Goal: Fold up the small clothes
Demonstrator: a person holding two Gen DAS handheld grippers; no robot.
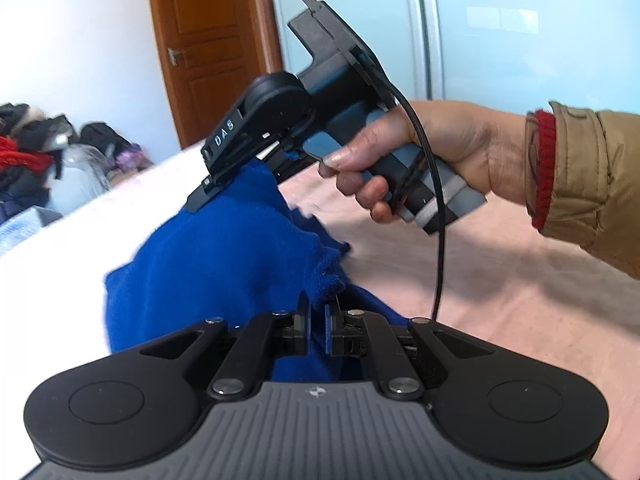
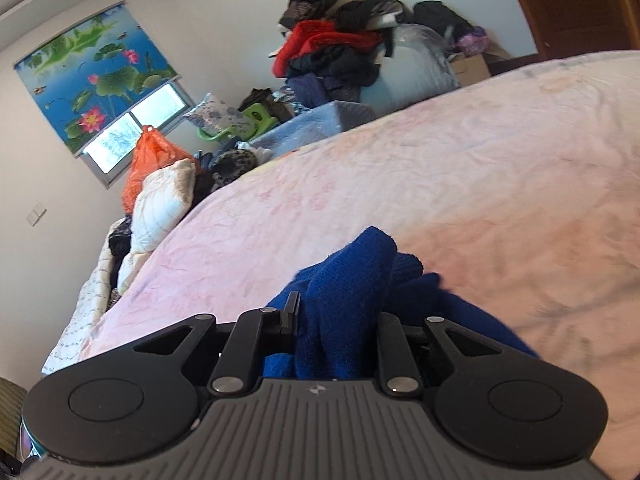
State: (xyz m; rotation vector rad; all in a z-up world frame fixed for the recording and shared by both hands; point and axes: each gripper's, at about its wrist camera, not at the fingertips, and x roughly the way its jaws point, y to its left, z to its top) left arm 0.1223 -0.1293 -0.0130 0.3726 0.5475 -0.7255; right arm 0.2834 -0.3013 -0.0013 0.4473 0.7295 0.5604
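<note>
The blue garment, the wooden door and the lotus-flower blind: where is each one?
blue garment point(image 1: 208, 264): left wrist view, on its broad flat middle.
wooden door point(image 1: 208, 40): left wrist view, on its panelled face.
lotus-flower blind point(image 2: 96, 68): right wrist view, on the printed leaves.

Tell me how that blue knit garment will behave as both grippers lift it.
The blue garment is probably floppy: it sags and bunches between the left gripper and right gripper. Its fuzzy knit likely resists slipping. It looks light.

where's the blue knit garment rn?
The blue knit garment is bunched over the pink bedsheet, pinched by both the left gripper and the right gripper, low-centre in both wrist views.
</note>
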